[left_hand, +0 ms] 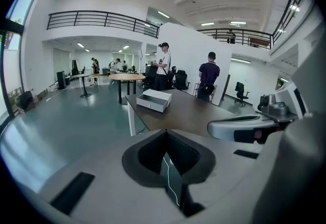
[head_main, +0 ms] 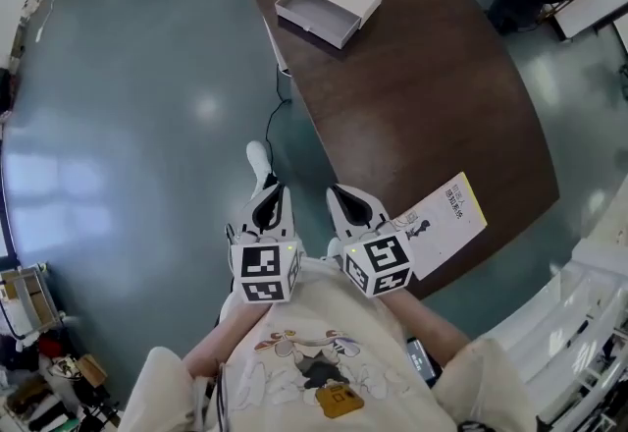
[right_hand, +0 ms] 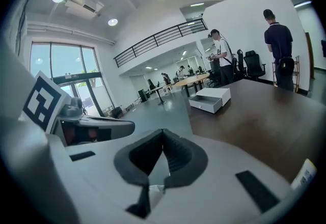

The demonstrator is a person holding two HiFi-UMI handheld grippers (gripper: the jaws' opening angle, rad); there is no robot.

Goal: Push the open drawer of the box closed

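A white box (head_main: pixel 329 0) lies at the far end of the dark brown table (head_main: pixel 422 96). Its drawer (head_main: pixel 314 20) is pulled out towards the table's left edge. Both grippers are close to my body, far from the box. The left gripper (head_main: pixel 272 192) hovers over the floor beside the table, jaws together with nothing between them. The right gripper (head_main: pixel 343 196) is at the table's near corner, also shut and empty. The left gripper view shows the box (left_hand: pixel 154 100) ahead, beyond the closed tips (left_hand: pixel 166 132). In the right gripper view the box (right_hand: pixel 211 99) lies beyond the closed tips (right_hand: pixel 163 131).
A white sheet with a yellow strip (head_main: pixel 444 221) lies on the table's near edge. A cable (head_main: pixel 280 106) hangs from the table's left side to the floor. Two people (left_hand: pixel 164 65) (left_hand: pixel 208 78) stand beyond the table, near a round table (left_hand: pixel 125 78). White shelving (head_main: pixel 589 293) stands at my right.
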